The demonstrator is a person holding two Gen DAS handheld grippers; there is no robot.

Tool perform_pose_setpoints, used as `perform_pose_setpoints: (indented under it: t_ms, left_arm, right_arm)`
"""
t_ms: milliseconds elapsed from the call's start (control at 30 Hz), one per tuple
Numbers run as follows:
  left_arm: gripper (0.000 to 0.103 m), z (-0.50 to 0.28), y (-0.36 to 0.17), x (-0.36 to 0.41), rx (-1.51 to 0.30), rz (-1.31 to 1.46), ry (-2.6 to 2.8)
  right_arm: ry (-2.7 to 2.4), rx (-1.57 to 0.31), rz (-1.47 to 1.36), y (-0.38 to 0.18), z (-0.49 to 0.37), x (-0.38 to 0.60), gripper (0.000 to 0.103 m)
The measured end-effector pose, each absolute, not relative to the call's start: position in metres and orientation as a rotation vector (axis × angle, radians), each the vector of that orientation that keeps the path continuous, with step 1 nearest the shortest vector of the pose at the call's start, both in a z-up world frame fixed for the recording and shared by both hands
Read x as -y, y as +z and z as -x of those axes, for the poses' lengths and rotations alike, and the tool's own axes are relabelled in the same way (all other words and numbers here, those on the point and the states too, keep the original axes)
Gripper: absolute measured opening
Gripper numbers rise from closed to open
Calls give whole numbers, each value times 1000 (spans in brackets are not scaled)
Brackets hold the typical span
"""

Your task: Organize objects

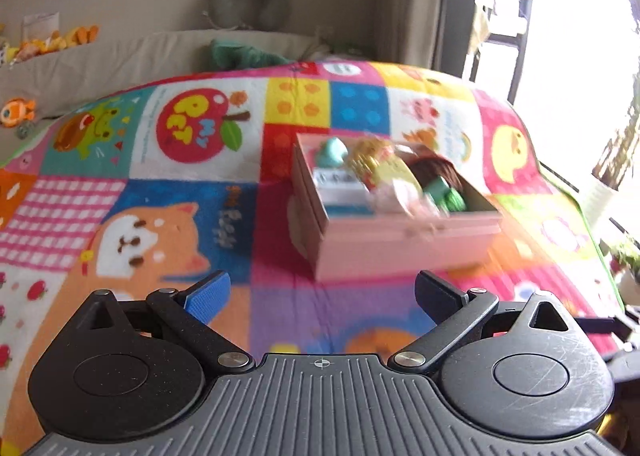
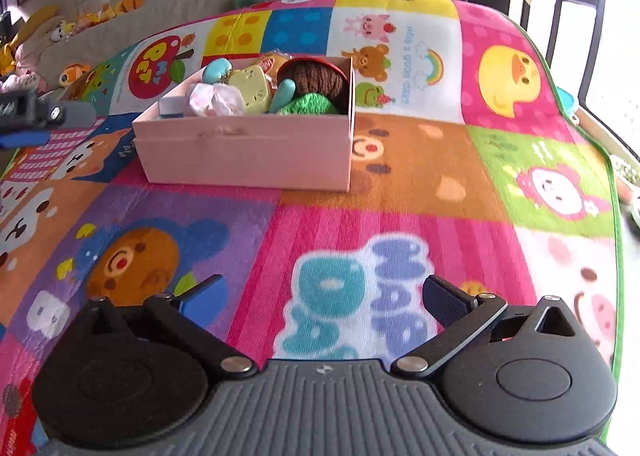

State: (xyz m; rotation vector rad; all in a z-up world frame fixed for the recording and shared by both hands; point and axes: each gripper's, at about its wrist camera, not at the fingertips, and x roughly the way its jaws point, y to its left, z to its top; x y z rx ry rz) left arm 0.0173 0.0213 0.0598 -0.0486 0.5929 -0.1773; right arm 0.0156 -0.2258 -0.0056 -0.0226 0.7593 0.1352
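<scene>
Sitting on one patchwork cartoon blanket (image 2: pixel 400 184), far from both cameras: one open pink box (image 2: pixel 248 152), filled. Inside, counted from the right wrist view: one brown knitted item (image 2: pixel 316 82) at the far right, one green knitted item (image 2: pixel 308 104) just in front, two teal pieces (image 2: pixel 216 70), one pale yellow toy (image 2: pixel 252 90), one pink-white cloth bundle (image 2: pixel 218 100). Left hand-held gripper (image 1: pixel 320 292) spread wide, empty. Right hand-held gripper (image 2: pixel 322 294) spread wide too, pinching nothing, over the blanket near the box.
</scene>
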Motion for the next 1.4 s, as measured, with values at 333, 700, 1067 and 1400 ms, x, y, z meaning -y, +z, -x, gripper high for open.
perform_pose_setpoints:
  t_ms: [333, 700, 1067, 1400]
  left_arm:
    - [103, 7, 2, 25, -691, -50, -68]
    - [103, 1, 0, 25, -692, -25, -47]
    - [103, 0, 0, 25, -692, -24, -47]
    - [103, 1, 0, 25, -692, -24, -47]
  right_arm:
    - [76, -747, 30, -25, 14, 218, 103]
    - [45, -702, 10, -30, 4, 219, 103]
    - [45, -700, 12, -30, 4, 219, 103]
    - [45, -700, 12, -30, 4, 219, 103]
